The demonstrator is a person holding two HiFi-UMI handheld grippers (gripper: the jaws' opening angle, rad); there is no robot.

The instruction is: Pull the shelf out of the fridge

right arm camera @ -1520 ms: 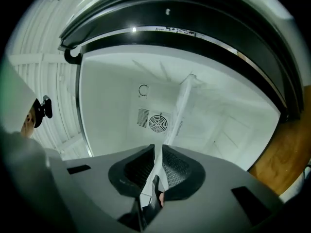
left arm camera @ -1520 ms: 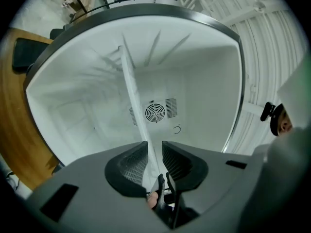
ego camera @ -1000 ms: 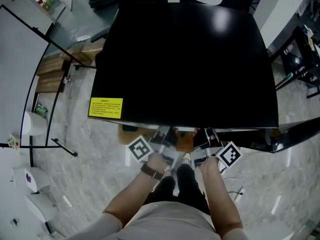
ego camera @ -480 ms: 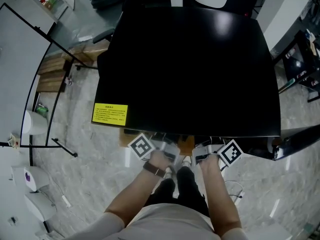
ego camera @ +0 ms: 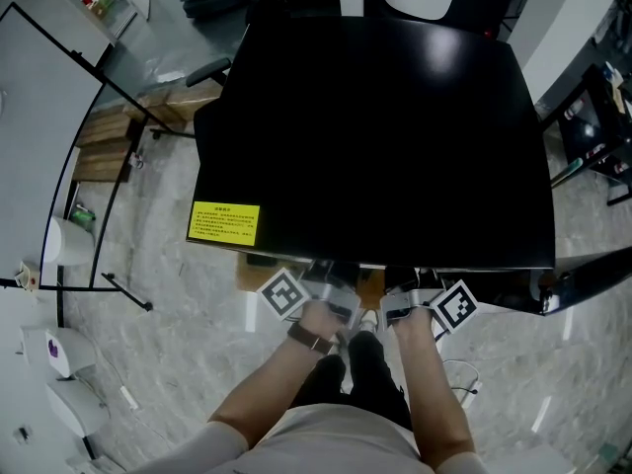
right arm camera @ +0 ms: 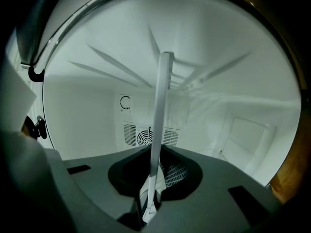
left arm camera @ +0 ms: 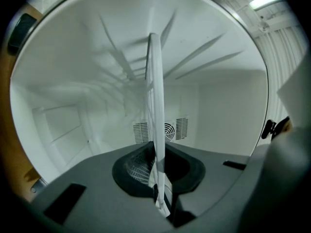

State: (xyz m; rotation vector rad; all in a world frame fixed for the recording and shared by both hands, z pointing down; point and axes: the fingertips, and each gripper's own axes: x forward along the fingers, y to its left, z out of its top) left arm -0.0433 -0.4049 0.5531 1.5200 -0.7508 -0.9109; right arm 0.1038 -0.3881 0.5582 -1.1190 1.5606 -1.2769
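Since both tools bite its front edge, the shelf is in hand. The left gripper and the right gripper are each clenched on the thin white lip, side by side. It looks light and stiff, possibly glass, so brittle and slick. An even, level pull should keep it from jamming against the wall ribs. Behind it, inside the fridge, only the fan vent shows, and nothing visible rests on it.
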